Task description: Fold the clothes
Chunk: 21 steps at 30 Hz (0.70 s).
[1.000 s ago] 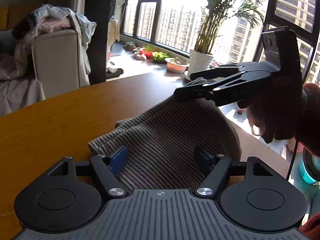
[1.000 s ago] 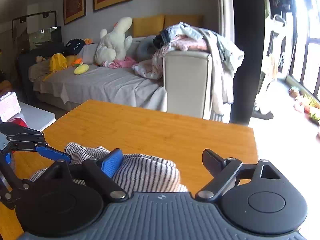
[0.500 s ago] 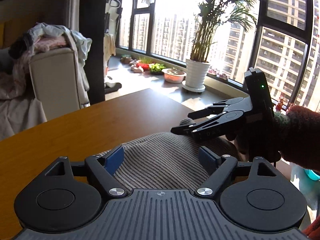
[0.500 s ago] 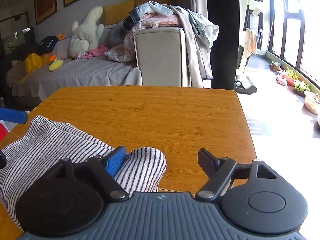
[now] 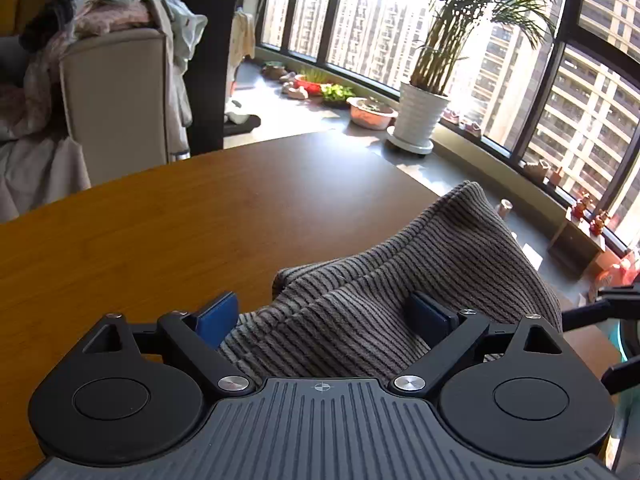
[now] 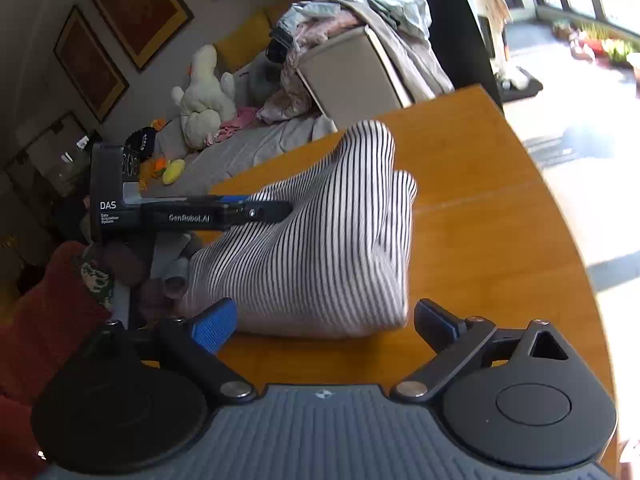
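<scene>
Left hand-held gripper (image 5: 326, 316) straddles striped garment (image 5: 400, 280) peaking toward the window.

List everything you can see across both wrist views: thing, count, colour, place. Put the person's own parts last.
Striped garment: one, white with dark stripes, bunched on the table.
Wooden table: one, orange-brown, under the garment.
Plush toy: one, cream, on the sofa.
Clothes pile: one, mixed pale colours, on the beige armchair.
Framed pictures: several, gold-framed, on the wall.
Potted palm: one, green in white pot, by the window.
Left gripper: black, blue pads, open around the garment.
Right gripper: black, blue pads, open.
</scene>
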Motion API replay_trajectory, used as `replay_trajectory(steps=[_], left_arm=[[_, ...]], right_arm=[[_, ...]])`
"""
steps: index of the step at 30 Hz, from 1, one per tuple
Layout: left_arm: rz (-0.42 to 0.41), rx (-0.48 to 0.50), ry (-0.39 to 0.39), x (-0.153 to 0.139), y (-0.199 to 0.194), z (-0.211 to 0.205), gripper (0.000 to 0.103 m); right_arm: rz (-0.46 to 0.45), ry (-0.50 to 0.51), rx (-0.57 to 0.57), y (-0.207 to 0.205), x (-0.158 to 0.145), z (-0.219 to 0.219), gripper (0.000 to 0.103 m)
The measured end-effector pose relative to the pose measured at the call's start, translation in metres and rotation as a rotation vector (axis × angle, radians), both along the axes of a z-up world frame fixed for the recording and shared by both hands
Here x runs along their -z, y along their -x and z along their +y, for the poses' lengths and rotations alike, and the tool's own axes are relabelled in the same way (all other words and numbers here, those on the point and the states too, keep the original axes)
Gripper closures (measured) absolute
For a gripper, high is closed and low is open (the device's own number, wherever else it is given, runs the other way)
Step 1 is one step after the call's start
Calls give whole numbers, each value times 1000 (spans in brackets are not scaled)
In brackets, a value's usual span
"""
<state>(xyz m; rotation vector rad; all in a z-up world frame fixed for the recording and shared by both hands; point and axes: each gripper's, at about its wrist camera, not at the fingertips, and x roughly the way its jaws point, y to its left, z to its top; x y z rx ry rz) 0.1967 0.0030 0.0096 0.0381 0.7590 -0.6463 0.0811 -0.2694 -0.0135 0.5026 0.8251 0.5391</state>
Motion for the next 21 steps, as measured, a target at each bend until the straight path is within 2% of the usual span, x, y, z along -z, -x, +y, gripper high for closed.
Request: replay_trajectory(steps=[1, 3, 4, 5, 7, 9, 13, 16, 18, 19, 21], left_arm=[[15, -4, 13, 1, -3, 2, 5], [40, -10, 38, 4, -5, 7, 5], [49, -13, 47, 5, -5, 9, 5], [55, -16, 53, 6, -4, 11, 5], [68, -33, 59, 6, 1, 16, 5], [98, -53, 74, 6, 5, 24, 8], [151, 12, 110, 5, 26, 18, 9], [135, 95, 96, 5, 49, -3, 7], [130, 141, 107, 2, 60, -8, 7], [125, 148, 126, -2, 64, -5, 7], [117, 139, 185, -11, 68, 8, 7]], right_arm=[[53, -78, 3, -2, 9, 2, 11], [114, -163, 20, -13, 21, 7, 20], [142, -201, 29, -19, 26, 9, 29], [162, -211, 45, -26, 29, 9, 39], [188, -208, 80, -42, 30, 3, 42], [138, -147, 129, -58, 22, -7, 42], [-49, 88, 202, -92, -2, -12, 42], [-157, 272, 249, -112, -15, -2, 34], [-217, 360, 259, -115, -22, 5, 28], [-244, 389, 259, -113, -25, 7, 20], [-293, 374, 226, -103, -31, 8, 7]])
